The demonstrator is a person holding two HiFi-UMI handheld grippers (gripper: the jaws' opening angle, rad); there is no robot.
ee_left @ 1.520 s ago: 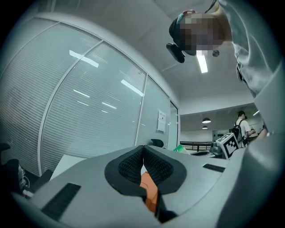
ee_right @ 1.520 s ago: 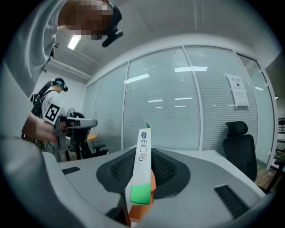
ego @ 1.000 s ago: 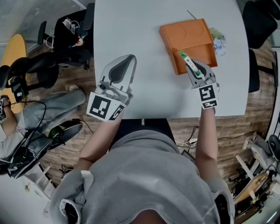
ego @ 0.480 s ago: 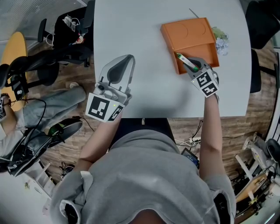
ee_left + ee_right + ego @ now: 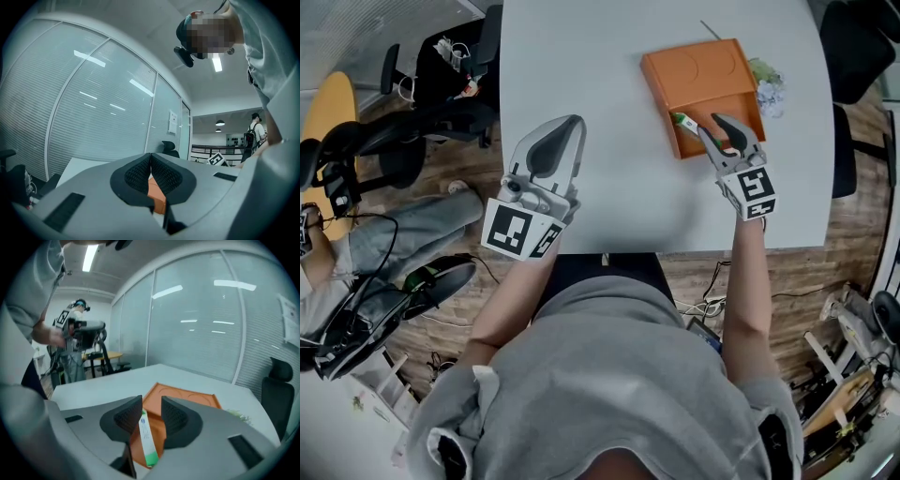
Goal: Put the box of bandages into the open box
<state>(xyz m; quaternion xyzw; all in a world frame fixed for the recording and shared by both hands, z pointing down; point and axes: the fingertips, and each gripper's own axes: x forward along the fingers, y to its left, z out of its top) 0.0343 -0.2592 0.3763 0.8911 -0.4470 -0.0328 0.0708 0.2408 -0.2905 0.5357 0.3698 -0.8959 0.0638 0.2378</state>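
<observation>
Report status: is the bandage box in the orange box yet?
Looks done: the slim white-and-green bandage box sits inside the open orange plastic box, near its front edge. In hand: the right gripper's jaws are opening with the bandage box between them. Left: draw the right gripper clear. The left gripper is shut, empty, over the white table.

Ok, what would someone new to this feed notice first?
The orange open box on the far right of the white table, with the white-and-green box of bandages at its near left corner. The right gripper is over it, fingers opening with the bandages between them. The left gripper hangs shut over the table's near left edge.
</observation>
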